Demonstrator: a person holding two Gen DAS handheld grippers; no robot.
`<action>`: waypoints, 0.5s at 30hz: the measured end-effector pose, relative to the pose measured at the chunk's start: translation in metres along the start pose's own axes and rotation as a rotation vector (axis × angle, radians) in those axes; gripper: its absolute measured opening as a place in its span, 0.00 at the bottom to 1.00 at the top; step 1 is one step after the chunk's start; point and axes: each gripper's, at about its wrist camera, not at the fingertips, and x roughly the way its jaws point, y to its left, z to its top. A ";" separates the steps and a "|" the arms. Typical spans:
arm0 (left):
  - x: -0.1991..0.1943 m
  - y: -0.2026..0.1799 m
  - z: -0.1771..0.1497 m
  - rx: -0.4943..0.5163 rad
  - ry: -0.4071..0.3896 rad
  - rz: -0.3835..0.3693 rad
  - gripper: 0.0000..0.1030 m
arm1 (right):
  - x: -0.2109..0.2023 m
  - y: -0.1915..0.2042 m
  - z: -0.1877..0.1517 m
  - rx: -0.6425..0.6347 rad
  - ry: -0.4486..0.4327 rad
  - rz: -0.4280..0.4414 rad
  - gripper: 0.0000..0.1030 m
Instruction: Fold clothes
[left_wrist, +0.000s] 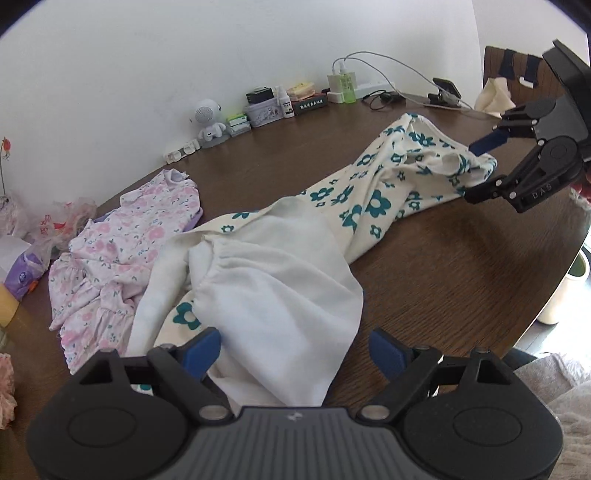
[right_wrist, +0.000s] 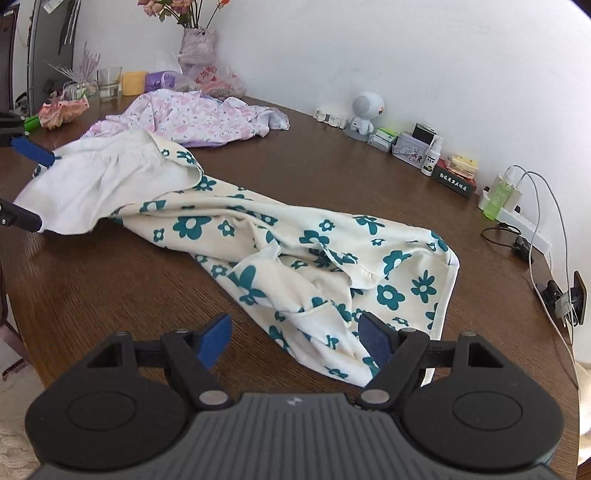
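A cream garment with teal flowers (left_wrist: 369, 206) (right_wrist: 258, 229) lies stretched out and rumpled across the brown wooden table (left_wrist: 443, 266) (right_wrist: 110, 280). Its plain white elastic-waist end lies between the wide-apart blue pads of my left gripper (left_wrist: 293, 343) (right_wrist: 35, 186), which is open; the right-hand pad stands apart from the cloth. My right gripper (right_wrist: 295, 332) (left_wrist: 476, 168) is open at the flowered far end. That end's corner lies between the pads, and the left pad hangs over bare table.
A pink-flowered garment (left_wrist: 122, 240) (right_wrist: 192, 118) lies crumpled beside the waist end. Along the wall stand a small white robot figure (left_wrist: 208, 122), boxes, bottles and a power strip with cables (right_wrist: 517, 218). A vase, a glass (right_wrist: 109, 84) and plastic bags crowd the far corner.
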 end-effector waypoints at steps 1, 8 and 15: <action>0.000 -0.005 -0.003 0.021 0.002 0.022 0.85 | 0.003 0.001 -0.001 0.001 0.004 -0.018 0.74; 0.009 -0.009 -0.014 0.057 0.026 0.140 0.84 | 0.012 -0.012 -0.006 0.073 -0.004 -0.046 0.70; 0.014 0.016 -0.005 -0.082 -0.008 0.089 0.59 | 0.018 -0.018 -0.008 0.108 0.012 -0.029 0.25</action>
